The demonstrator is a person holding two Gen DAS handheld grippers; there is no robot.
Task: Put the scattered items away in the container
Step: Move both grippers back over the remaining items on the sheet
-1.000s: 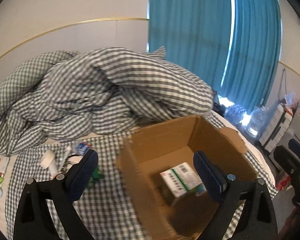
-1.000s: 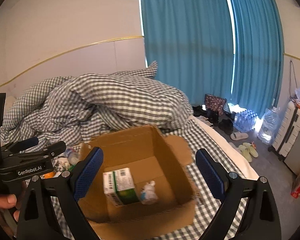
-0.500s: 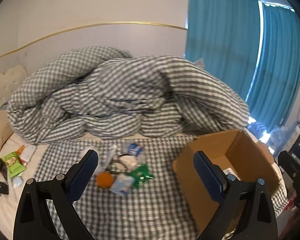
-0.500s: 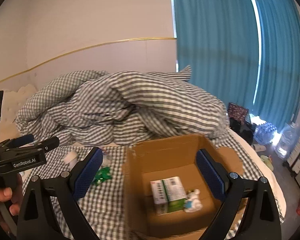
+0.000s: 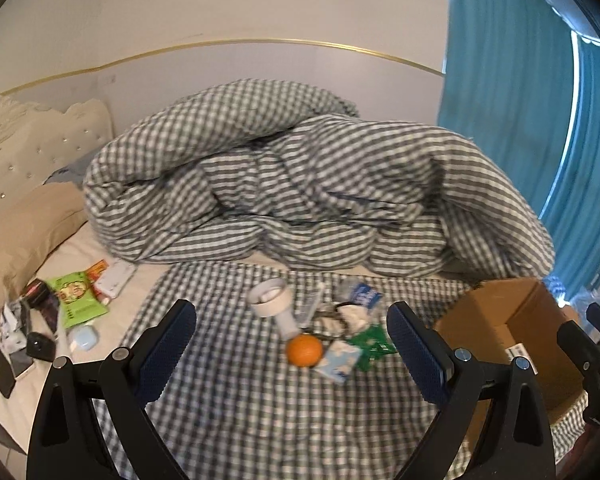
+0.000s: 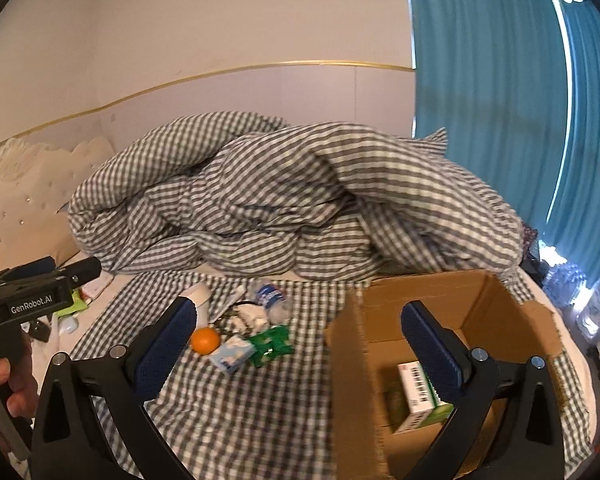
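Both views are now sitting further left than a second ago: the cardboard box (image 5: pixel 512 344) is sliding from frame centre to the lower right, and the loose pile on the bed is coming into the middle.

Left wrist view: the left hand-held gripper (image 5: pixel 292 354) is hanging wide, nothing between its blue pads. Past it, on the checked sheet (image 5: pixel 236 400), an orange (image 5: pixel 304 350) is lying at centre, touching a pale blue packet (image 5: pixel 339 361); a green sachet (image 5: pixel 370 344) is just right of that. A white bottle (image 5: pixel 274 304) is lying just above the orange. A green snack bag (image 5: pixel 76 300) is lying well apart at mid left. The crumpled checked duvet (image 5: pixel 300 192) is filling the middle.

Right wrist view: the right hand-held gripper (image 6: pixel 300 352) is standing at its widest, its jaws having just been opening, with nothing held. The box is occupying the lower right, a green-and-white carton (image 6: pixel 416 396) lying inside it. The orange and the packet are lying lower centre, left of the box. The left hand-held gripper is showing at the left edge, gripped by a hand (image 6: pixel 8 380).
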